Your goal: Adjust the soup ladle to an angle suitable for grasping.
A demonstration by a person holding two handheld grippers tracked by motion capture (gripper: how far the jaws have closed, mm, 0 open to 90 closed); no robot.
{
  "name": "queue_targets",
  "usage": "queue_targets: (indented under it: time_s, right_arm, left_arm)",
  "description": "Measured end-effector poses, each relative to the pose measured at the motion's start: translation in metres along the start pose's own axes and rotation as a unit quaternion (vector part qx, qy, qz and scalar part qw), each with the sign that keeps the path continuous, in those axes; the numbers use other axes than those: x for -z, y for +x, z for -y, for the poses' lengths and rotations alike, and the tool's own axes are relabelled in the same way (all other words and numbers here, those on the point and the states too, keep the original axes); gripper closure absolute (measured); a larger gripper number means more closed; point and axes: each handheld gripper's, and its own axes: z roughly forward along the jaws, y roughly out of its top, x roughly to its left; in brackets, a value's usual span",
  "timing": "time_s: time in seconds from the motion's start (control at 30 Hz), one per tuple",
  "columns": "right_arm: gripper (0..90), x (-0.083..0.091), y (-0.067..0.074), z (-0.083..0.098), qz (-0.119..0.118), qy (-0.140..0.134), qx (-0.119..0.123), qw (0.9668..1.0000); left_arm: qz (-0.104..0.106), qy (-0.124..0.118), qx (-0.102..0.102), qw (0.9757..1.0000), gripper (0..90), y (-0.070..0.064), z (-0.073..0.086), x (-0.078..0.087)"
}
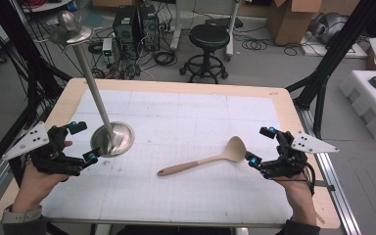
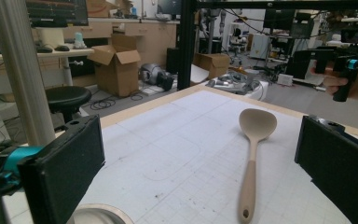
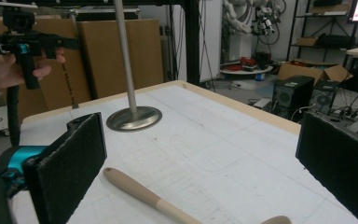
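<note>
Spoon of pale beige plastic with a rounded wooden handle [image 1: 206, 160] lies flat on the white gridded mat [image 1: 186, 112] that covers the light wood table [image 1: 66, 100], its bowl toward the person's right and far side, its handle end slanting back toward the near edge. In the left gripper view the spoon [image 2: 251, 154] runs lengthwise between that gripper's two black jaws, bowl away from the camera, a small hole showing at the handle's tip. To the spoon's left stands a brushed-metal stand with a round base and a tall thin pole [image 1: 111, 139], its pole leaning up to a small dish and ball at the top; the base sits on the mat, well apart from the spoon handle.

At the spoon's right, just beside its bowl, the right gripper [image 1: 258, 145] is held low over the mat, its jaws spread wide with nothing between the pads; in the right gripper view the handle end of the spoon [image 3: 140, 193] lies on the mat below the open gap. At the far side of the stand from the spoon, the left gripper [image 1: 84, 142] hovers beside the stand's base, jaws likewise spread apart and empty. Beyond the table, behind the stand, a black round stool [image 1: 208, 44] sits on the grey floor.
</note>
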Motion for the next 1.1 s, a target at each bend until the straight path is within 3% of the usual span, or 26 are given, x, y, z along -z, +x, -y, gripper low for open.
queue_targets:
  time_s: [0.17, 0.3, 0.5, 0.57, 0.6, 0.63, 0.67, 0.8, 0.83, 0.9, 0.93, 0.97, 1.0, 1.03, 1.1]
  right_arm:
    - [0.6, -0.004, 0.000, 0.002, 0.018, 0.008, -0.013, 0.9997]
    - [0.7, -0.006, 0.001, 0.003, 0.016, 0.012, -0.007, 0.9998]
    - [9.1, -0.008, 0.001, 0.003, 0.013, 0.018, -0.012, 0.9997]
    - [21.4, -0.009, -0.001, 0.004, 0.016, 0.019, -0.021, 0.9995]
    - [22.4, -0.009, -0.001, 0.005, 0.017, 0.018, -0.023, 0.9994]
    - [32.6, -0.010, -0.002, 0.007, 0.010, 0.021, -0.029, 0.9993]
    - [32.6, -0.010, -0.002, 0.007, 0.010, 0.021, -0.029, 0.9993]
    - [53.1, -0.015, 0.000, 0.010, 0.002, 0.034, -0.026, 0.9991]
    - [53.1, -0.015, 0.000, 0.010, 0.002, 0.034, -0.026, 0.9991]
    - [64.2, -0.017, 0.001, 0.011, 0.000, 0.038, -0.021, 0.9990]
    - [76.0, -0.019, 0.002, 0.012, -0.001, 0.041, -0.015, 0.9991]
    - [80.9, -0.019, 0.003, 0.013, 0.003, 0.042, -0.016, 0.9990]
    - [80.9, -0.019, 0.003, 0.013, 0.003, 0.042, -0.016, 0.9990]
    - [89.4, -0.020, 0.004, 0.014, 0.018, 0.039, -0.026, 0.9988]
    - [89.6, -0.021, 0.004, 0.015, 0.017, 0.035, -0.034, 0.9987]
  left_arm:
    - [0.002, 0.000, -0.004, 1.0000, 2.1, -0.001, 0.000, -0.002]
    - [0.007, -0.014, -0.014, 0.9998, 3.4, -0.004, -0.001, -0.001]
    - [0.005, -0.006, -0.010, 0.9999, 3.4, -0.003, 0.001, -0.002]
    - [0.007, -0.005, -0.011, 0.9999, 3.4, -0.003, 0.001, -0.003]
    - [0.008, -0.004, -0.011, 0.9999, 3.4, -0.003, 0.001, -0.003]
    - [0.008, -0.004, -0.011, 0.9999, 3.4, -0.003, 0.001, -0.003]
    - [0.008, -0.003, -0.010, 0.9999, 3.4, -0.003, 0.002, -0.004]
    - [0.008, -0.003, -0.009, 0.9999, 3.4, -0.002, 0.002, -0.003]
    - [0.008, -0.004, -0.008, 0.9999, 3.4, -0.002, 0.002, -0.003]
    - [0.007, -0.003, -0.009, 0.9999, 3.4, -0.001, 0.002, -0.002]
    - [0.007, -0.005, -0.009, 0.9999, 3.4, -0.002, 0.002, -0.002]
    - [0.006, -0.007, -0.007, 0.9999, 3.4, -0.002, 0.001, -0.002]
    - [0.006, -0.007, -0.007, 0.9999, 3.4, -0.002, 0.001, -0.002]
    - [0.007, -0.007, -0.006, 0.9999, 3.4, -0.002, 0.001, -0.002]
    - [0.009, -0.004, -0.007, 0.9999, 3.4, -0.001, 0.002, -0.002]
